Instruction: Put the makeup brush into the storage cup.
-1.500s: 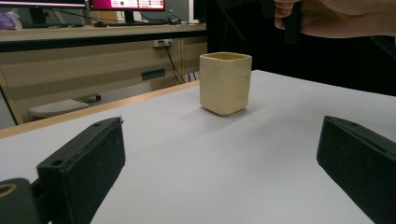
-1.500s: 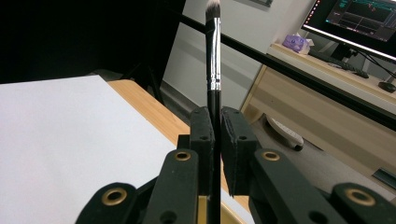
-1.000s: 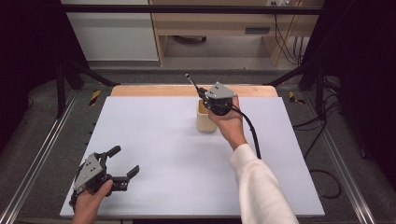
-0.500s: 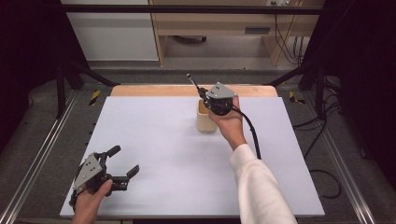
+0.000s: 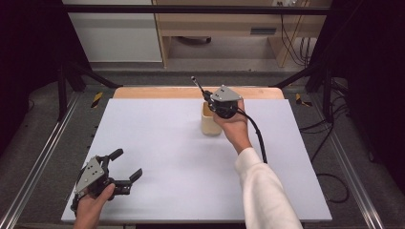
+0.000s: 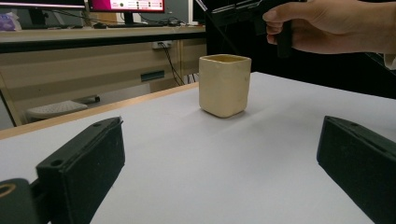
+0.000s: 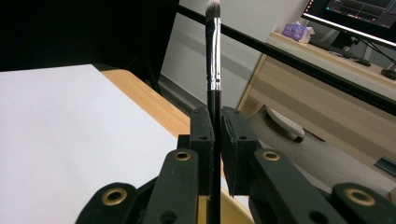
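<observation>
Brush (image 7: 213, 56) over cup (image 5: 210, 119)
Right claw (image 7: 214, 121) clamped on handle — light, slim, slippery; grip mid-handle. Left claw (image 5: 125, 164) wide open, empty.

Bare white table sheet (image 6: 196, 158) lies open ahead of the left gripper's (image 6: 219, 158) spread jaws, up to the cream square ceramic cup (image 6: 224, 84).

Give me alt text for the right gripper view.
The right claw is shut on a makeup brush, bristles pointing up and away. Beneath it lie the white table and its wooden edge.
</observation>
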A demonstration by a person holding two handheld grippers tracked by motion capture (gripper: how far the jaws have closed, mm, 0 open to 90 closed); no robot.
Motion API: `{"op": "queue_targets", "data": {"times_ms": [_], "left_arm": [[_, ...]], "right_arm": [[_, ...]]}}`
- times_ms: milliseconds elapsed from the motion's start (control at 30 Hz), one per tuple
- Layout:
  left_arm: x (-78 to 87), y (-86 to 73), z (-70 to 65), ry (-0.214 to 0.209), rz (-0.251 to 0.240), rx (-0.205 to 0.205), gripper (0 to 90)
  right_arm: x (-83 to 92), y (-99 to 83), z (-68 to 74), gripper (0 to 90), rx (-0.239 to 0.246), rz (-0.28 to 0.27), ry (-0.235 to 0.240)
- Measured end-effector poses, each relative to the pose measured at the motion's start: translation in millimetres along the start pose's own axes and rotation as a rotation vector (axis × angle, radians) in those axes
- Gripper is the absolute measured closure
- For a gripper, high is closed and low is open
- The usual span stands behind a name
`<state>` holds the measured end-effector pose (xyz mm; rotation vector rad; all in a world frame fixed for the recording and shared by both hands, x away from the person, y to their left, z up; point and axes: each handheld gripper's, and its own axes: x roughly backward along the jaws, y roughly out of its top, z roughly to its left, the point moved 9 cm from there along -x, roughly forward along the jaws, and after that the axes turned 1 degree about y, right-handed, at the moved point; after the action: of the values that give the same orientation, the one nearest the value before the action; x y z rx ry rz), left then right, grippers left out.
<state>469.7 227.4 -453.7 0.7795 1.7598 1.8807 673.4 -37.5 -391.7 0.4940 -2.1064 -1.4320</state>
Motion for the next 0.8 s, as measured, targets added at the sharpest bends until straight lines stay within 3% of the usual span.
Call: {"op": "queue_targets", "data": {"times_ms": [800], "left_arm": [[-0.2, -0.1, -0.5, -0.002, 0.001, -0.001, 0.8]], "right_arm": [[-4.4, -13.1, 1.9, 83.7, -0.012, 0.025, 0.009]]}}
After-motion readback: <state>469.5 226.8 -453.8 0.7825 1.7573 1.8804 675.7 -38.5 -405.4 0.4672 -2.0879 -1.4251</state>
